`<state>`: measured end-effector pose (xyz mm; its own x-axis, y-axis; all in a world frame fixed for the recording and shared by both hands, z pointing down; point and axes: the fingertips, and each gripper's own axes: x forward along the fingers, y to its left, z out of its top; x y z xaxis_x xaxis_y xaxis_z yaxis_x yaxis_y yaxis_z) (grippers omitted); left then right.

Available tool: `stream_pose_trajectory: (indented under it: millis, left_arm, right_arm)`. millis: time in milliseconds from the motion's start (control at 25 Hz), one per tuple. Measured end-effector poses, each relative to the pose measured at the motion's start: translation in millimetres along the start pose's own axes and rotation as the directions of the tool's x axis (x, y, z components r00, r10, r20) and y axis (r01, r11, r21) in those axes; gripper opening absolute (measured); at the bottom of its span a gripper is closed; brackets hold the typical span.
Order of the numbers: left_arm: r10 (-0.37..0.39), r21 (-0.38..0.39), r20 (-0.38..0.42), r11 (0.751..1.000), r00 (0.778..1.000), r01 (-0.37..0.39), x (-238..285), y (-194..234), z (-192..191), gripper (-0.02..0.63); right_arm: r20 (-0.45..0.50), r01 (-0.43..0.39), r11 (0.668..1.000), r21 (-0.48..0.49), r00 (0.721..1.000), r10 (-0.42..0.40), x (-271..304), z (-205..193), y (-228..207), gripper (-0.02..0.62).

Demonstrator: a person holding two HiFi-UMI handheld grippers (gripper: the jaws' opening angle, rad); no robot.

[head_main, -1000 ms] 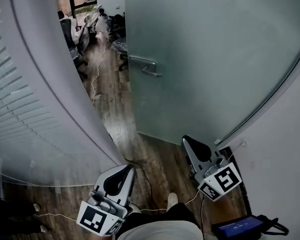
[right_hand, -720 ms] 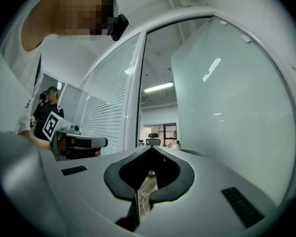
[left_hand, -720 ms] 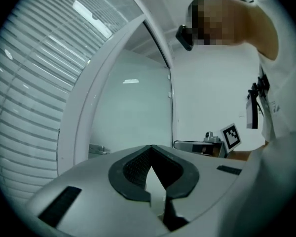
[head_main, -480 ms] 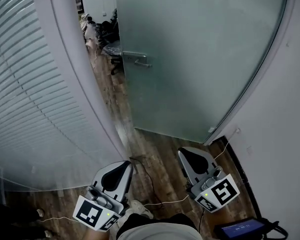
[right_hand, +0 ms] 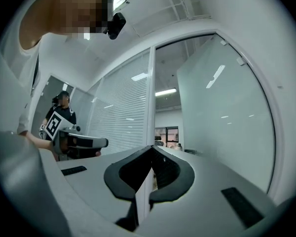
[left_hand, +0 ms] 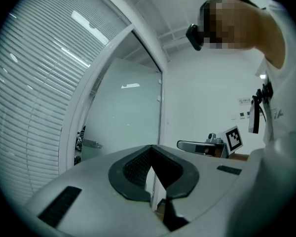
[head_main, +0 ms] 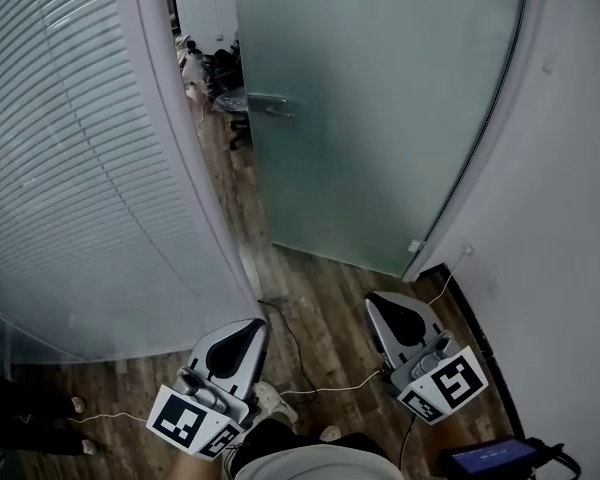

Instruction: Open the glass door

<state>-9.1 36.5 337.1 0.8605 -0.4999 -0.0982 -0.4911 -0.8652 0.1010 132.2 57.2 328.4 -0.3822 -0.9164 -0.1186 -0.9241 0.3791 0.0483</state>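
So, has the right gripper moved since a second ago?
Yes. The right gripper has drawn back from the glass door's bottom edge, which its tip overlapped before.

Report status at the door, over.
Left gripper and right gripper shut, empty, low, short of the door. Glass door ajar, handle untouched. Cable on floor ahead.

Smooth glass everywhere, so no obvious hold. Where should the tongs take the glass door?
Probably the metal lever handle near the glass door's free left edge: it is a level bar standing off the pane. Come from this near side, closing above and below it.
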Motion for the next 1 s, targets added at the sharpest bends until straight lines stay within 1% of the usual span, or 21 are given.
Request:
stream_pose_trajectory:
  millis: [240, 440, 640, 800, 1000]
  left_arm:
    - [0.007, -0.003, -0.012, 1.0, 1.0, -0.007, -24.9, -28.8, 9.0, 0.0]
    - [-0.013, -0.017, -0.011, 1.0, 1.0, 0.013, -39.1, -29.3, 12.6, 0.0]
    - [-0.064, -0.013, 0.001, 0.998, 0.998, 0.064, -45.9, -20.7, 19.3, 0.0]
    - [-0.091, -0.007, 0.008, 0.996, 0.996, 0.092, -62.5, 1.7, 23.4, 0.0]
    - [-0.113, -0.013, 0.026, 0.993, 0.993, 0.114, -79.6, 23.3, 32.8, 0.0]
  right_arm:
    - [0.0, -0.002, 1.0, -0.001, 1.0, 0.002, -30.3, 12.3, 22.2, 0.002]
    - [-0.002, 0.024, 0.999, -0.026, 1.0, -0.024, -35.3, 21.1, 41.1, 0.0]
    - [0.001, 0.079, 0.997, -0.025, 0.997, -0.079, -37.2, 27.1, 54.3, 0.0]
    - [-0.007, 0.131, 0.991, -0.019, 0.991, -0.132, -26.7, 23.1, 74.0, 0.0]
    - [0.006, 0.155, 0.987, -0.047, 0.988, -0.155, -10.5, 32.6, 100.7, 0.0]
